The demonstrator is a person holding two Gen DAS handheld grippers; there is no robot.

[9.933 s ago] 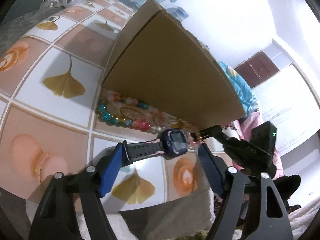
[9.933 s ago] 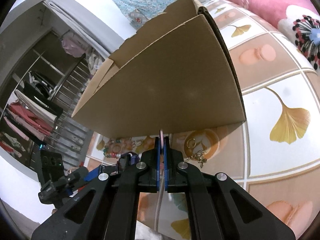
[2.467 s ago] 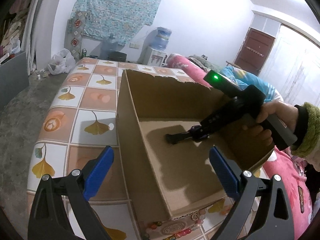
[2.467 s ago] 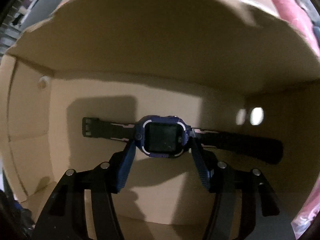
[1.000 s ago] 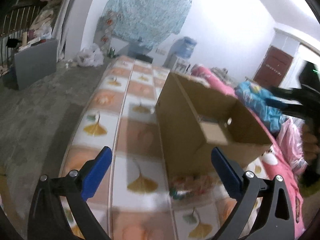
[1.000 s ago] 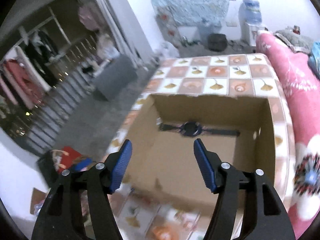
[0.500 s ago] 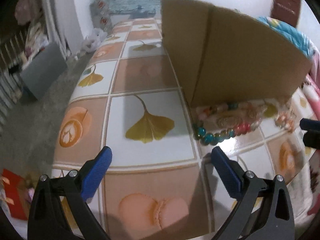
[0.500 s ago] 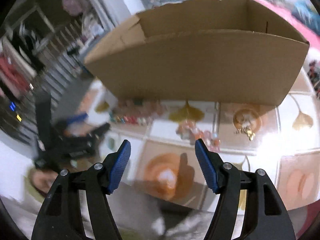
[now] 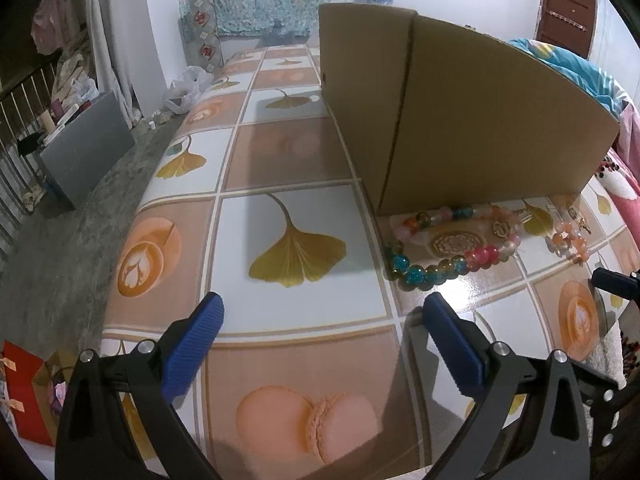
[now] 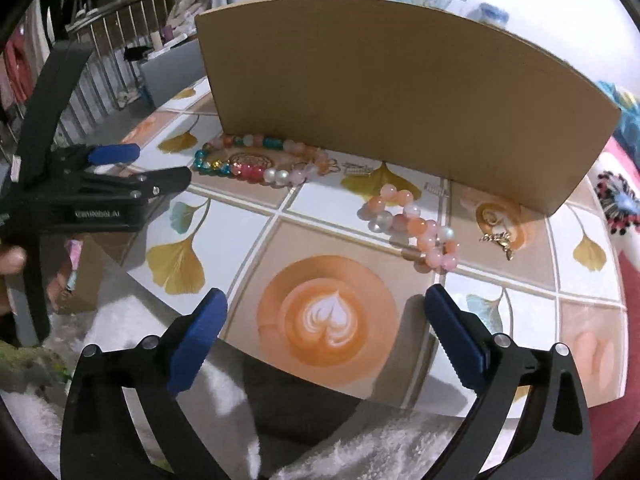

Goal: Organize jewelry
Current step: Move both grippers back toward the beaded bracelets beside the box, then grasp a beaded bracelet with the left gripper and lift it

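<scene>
Jewelry awaiting sorting: multicolour bead bracelet (image 10: 256, 164), peach bead bracelet (image 10: 412, 224) and gold chain (image 10: 498, 240) loose beside cardboard box (image 10: 392, 92), watch now boxed; right gripper (image 10: 326, 320) lowered from box, jaws opening, empty; left gripper (image 9: 324, 320) wide apart, empty.

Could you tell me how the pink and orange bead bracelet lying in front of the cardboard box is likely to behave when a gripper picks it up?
The pink and orange bead bracelet lies in a loose, bent loop, so it will probably sag rather than hold shape. Its beads look round and glossy, so the pads may slip off. Nudged on the shiny table, it would likely slide or roll.
</scene>
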